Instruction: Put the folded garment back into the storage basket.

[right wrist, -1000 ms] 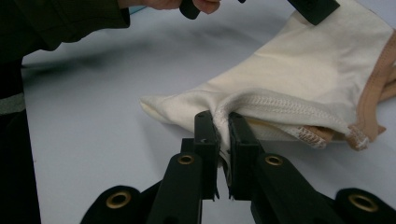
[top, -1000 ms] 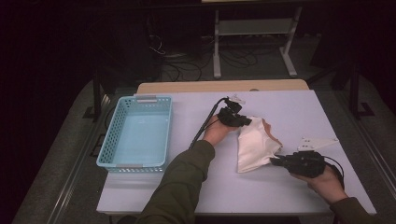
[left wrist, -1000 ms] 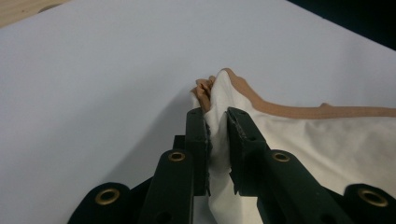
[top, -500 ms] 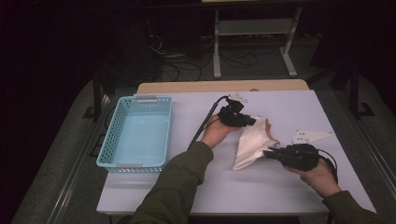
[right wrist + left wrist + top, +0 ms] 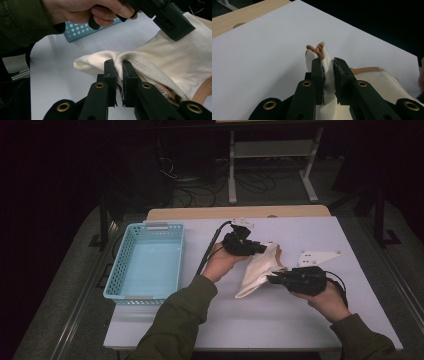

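Observation:
A cream cloth garment (image 5: pixel 257 270) with tan trim hangs between the two grippers above the white table (image 5: pixel 320 320). My left gripper (image 5: pixel 262 249) is shut on its far upper edge; in the left gripper view the fabric (image 5: pixel 327 65) is pinched between the black jaws. My right gripper (image 5: pixel 271 280) is shut on a stitched hem (image 5: pixel 135 61) at the near side. The cloth's lower corner still touches the table. In the right gripper view, the other hand (image 5: pixel 100 11) and its gripper sit at the top.
A light blue plastic basket (image 5: pixel 125 265) stands at the left of the table. A wooden strip (image 5: pixel 240 212) borders the far edge. Dark floor, cables and a metal stand lie beyond.
Both hands have lifted and drawn closer together, moving leftward. The cloth, flat on the table before, now hangs bunched between the grippers.

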`<state>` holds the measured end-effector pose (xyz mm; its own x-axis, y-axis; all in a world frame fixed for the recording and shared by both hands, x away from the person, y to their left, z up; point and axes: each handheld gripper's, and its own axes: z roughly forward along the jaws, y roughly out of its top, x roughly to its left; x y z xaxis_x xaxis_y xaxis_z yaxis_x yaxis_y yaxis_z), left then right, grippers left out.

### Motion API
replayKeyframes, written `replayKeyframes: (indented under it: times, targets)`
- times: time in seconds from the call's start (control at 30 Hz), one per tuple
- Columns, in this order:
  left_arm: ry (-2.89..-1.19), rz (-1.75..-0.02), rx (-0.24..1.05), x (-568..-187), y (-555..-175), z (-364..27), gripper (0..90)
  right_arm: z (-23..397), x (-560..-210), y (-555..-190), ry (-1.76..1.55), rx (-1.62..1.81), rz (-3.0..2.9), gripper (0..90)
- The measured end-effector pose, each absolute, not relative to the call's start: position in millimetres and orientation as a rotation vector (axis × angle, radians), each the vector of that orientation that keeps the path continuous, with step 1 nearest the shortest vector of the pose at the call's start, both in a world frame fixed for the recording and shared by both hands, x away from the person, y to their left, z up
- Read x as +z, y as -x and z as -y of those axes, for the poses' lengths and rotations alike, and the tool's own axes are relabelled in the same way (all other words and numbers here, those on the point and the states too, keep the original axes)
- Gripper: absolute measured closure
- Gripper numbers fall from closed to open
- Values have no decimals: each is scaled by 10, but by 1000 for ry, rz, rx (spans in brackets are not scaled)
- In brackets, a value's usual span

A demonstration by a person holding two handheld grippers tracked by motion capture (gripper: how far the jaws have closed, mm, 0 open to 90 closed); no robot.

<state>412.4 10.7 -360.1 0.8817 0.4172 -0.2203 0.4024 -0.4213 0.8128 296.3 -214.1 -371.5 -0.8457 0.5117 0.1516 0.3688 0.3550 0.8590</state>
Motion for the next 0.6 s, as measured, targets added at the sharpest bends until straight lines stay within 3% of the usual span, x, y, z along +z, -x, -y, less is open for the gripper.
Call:
replayKeyframes:
  times: [0.6]
  targets:
    - [-1997,-673,62,-3389,-4023,-722,781,1704,-3502,-3181,-714,1505,-2497,831]
